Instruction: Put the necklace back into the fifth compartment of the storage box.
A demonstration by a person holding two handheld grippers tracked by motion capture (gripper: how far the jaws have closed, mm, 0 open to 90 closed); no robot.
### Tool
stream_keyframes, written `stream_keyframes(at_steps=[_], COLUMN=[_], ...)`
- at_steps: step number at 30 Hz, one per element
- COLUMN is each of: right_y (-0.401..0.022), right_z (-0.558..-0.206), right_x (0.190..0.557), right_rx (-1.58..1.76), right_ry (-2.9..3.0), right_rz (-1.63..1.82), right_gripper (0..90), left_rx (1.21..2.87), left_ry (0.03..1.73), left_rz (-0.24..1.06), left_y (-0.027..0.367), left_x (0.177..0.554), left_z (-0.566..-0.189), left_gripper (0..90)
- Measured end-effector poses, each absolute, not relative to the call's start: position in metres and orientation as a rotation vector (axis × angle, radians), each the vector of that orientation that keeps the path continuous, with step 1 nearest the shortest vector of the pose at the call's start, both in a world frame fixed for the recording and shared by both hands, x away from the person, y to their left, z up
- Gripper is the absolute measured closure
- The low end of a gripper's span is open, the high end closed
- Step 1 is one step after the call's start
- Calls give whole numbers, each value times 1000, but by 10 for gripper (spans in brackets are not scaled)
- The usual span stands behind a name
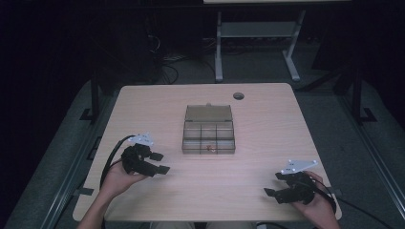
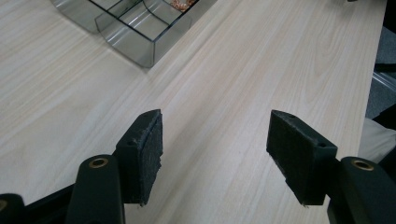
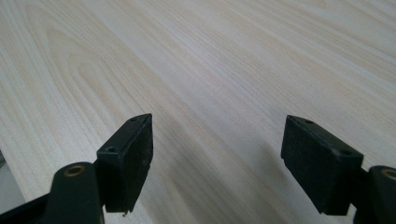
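Note:
A clear smoky plastic compartment box [image 1: 208,137] with its lid laid open behind it sits mid-table; small orange-brown pieces [image 1: 210,148] lie in a front compartment. In the left gripper view the box corner [image 2: 140,32] is at the upper left. My left gripper [image 1: 162,162] hovers left of the box, jaws open and pointing right, with nothing between them [image 2: 215,154]. My right gripper [image 1: 272,185] rests near the table's front right corner, open and empty, over bare wood [image 3: 217,158].
The light wooden table [image 1: 267,124] has a round cable hole [image 1: 238,96] at the back right. Black cables trail from both grippers off the front edge. A white-legged stand [image 1: 255,43] is on the dark floor beyond the table.

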State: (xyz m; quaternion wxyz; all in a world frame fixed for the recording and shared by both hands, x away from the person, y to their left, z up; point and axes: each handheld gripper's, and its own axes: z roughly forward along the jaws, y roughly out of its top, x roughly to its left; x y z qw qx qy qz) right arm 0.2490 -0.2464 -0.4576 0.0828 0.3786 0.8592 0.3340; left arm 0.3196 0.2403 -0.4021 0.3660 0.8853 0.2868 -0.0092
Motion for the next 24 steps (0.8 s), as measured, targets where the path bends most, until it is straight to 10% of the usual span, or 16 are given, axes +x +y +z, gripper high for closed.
stream_keyframes(at_steps=[24], right_y=[-236], right_z=[-455], right_x=[242], right_rx=[1088], right_ry=[2588], right_rz=[990], right_gripper=[248], left_rx=[2206], left_ry=[767], left_rz=[45], left_y=[275], left_x=[264], left_z=[-423], left_gripper=[273])
